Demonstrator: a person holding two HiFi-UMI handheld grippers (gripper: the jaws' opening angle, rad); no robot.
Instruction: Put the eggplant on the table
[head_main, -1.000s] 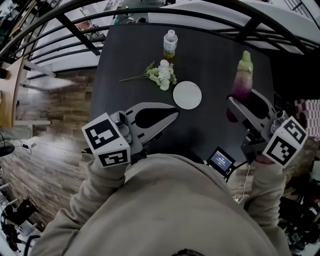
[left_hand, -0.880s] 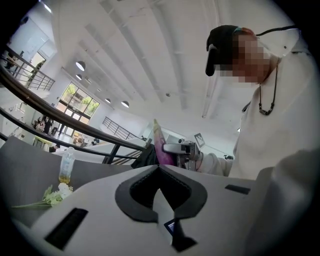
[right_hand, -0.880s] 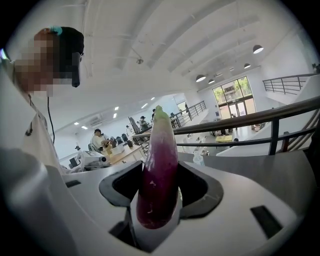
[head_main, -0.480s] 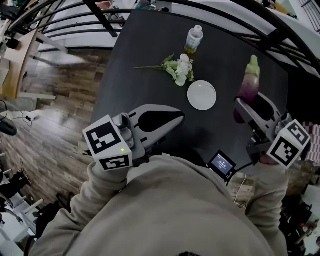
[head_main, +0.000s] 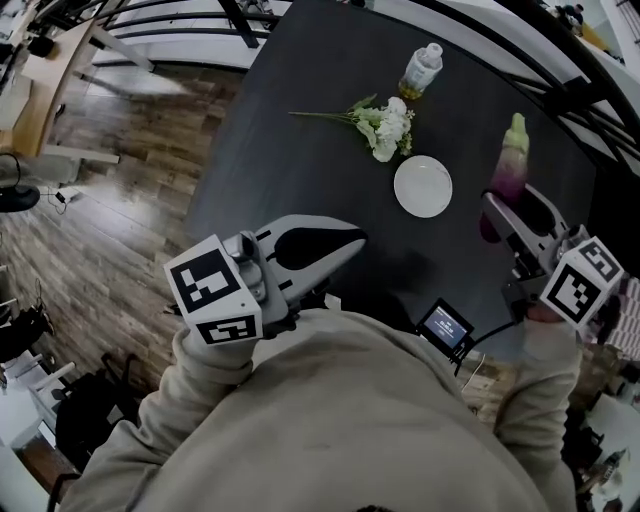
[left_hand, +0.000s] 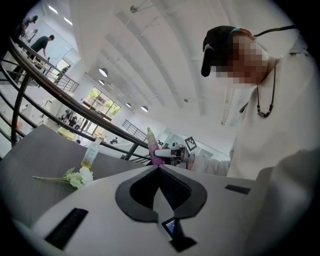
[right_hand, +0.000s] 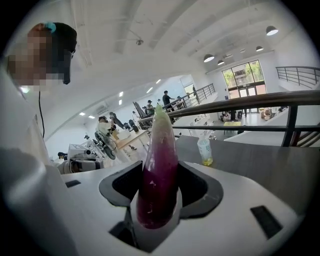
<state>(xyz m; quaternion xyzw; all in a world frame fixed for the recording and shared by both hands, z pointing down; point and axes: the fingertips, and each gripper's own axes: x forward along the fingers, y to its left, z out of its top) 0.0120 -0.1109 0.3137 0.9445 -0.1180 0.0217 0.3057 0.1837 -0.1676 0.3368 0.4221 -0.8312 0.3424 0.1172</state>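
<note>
One eggplant (head_main: 512, 160), upright in right gripper (head_main: 508, 205)

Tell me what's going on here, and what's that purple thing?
A person holds a grabbing tool in each hand. The right tool is clamped on a purple eggplant, green end up, over the right side of the dark table. It isn't lying on the table yet. The left tool is shut and empty. A white plate, some flowers and a bottle sit on the table.

Bright, even indoor light throughout, with strong fisheye bending and dark vignetted corners.
</note>
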